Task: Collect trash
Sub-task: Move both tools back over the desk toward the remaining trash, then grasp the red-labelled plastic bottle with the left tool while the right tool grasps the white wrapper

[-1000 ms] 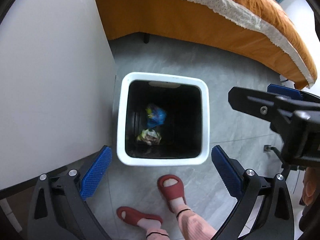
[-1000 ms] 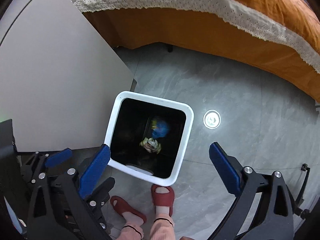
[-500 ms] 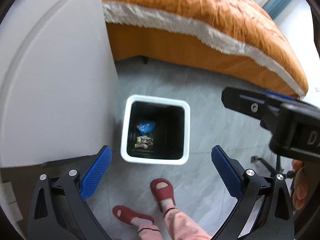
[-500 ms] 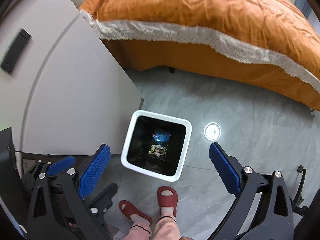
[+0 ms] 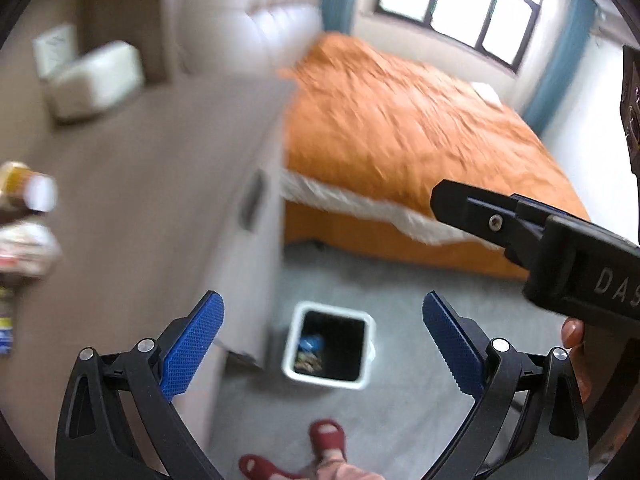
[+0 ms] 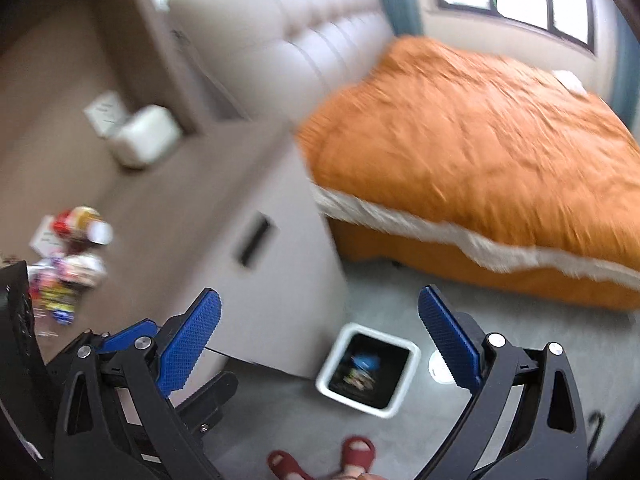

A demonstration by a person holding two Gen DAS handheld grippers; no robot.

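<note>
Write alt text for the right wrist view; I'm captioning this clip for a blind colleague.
The open, empty right gripper looks down from high over a white-rimmed trash bin on the grey floor, with scraps at its bottom. Blurred packets and a jar lie on the beige cabinet top at left; an orange bed fills the right. The left gripper shows lower left.

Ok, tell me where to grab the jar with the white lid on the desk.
Take the jar across its body, just behind the white lid, coming from above: it seems to lie on its side by the wrappers. Blur hides details, so that's tentative.
</note>
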